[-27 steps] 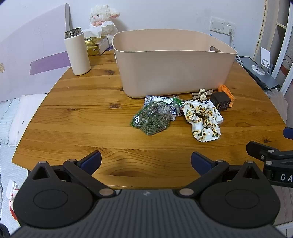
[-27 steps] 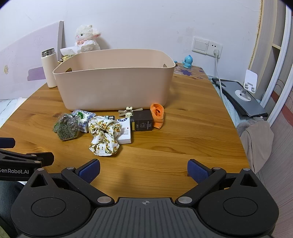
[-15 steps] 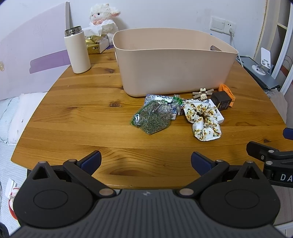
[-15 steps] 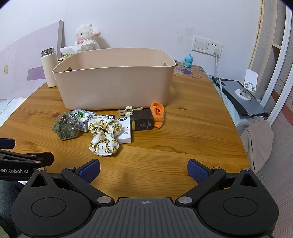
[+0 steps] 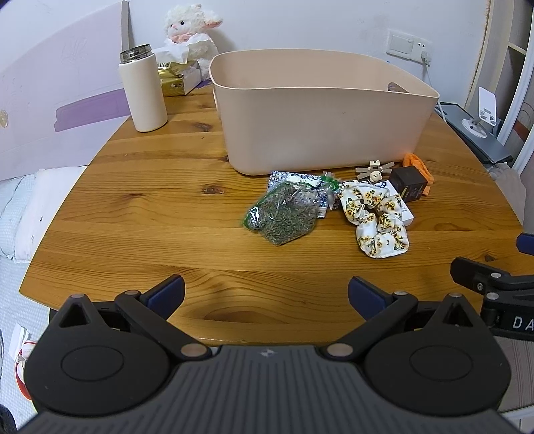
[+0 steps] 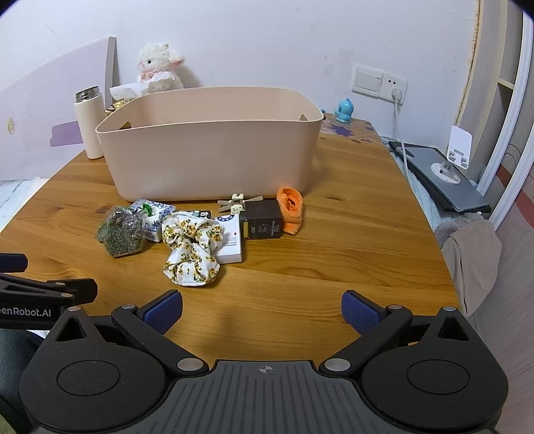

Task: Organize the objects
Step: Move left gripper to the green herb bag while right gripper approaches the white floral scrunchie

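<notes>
A beige plastic bin stands on the wooden table. In front of it lie a clear bag of dried herbs, a blue-white packet, a floral scrunchie, a white card box, a dark brown box, an orange cloth and a small wooden figure. My left gripper is open at the near edge, short of the herb bag. My right gripper is open, short of the scrunchie. Both hold nothing.
A white flask and a plush lamb on a tissue box stand at the back left. A blue figurine sits back right. A cable runs to a dark device beyond the right edge. A bed lies left.
Both grippers have crept slightly forward towards the objects; the scene sits a little nearer in both views. Nothing on the table has moved and both stay open.
</notes>
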The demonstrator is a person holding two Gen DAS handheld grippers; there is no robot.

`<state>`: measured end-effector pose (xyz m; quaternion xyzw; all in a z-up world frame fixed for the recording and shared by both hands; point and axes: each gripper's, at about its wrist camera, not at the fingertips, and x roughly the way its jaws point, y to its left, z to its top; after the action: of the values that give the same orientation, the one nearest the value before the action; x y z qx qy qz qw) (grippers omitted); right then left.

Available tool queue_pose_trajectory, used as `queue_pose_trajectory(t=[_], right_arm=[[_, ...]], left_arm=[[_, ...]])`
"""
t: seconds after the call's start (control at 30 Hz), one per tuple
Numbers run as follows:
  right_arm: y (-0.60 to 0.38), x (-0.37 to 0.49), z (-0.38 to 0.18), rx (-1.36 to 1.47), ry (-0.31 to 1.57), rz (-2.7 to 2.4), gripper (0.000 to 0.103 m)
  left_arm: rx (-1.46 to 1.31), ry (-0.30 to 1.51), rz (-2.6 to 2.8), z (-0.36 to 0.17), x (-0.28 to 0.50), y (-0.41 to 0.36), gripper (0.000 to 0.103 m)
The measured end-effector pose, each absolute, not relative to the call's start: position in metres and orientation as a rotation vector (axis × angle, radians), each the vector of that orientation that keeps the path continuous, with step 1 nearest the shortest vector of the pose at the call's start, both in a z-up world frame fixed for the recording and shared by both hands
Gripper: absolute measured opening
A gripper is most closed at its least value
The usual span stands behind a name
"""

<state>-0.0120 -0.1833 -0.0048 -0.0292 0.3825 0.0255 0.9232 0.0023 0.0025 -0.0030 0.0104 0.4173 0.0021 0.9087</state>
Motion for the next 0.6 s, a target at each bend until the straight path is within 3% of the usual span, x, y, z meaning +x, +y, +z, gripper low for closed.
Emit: queue_pose_trajectory(t=[0.6], right_arm=[[-0.173, 0.018, -0.017, -0.047, 0.781, 0.091, 0.103]], left_arm=[[-0.011, 0.894, 0.019, -0.017, 0.034, 0.016, 0.103]])
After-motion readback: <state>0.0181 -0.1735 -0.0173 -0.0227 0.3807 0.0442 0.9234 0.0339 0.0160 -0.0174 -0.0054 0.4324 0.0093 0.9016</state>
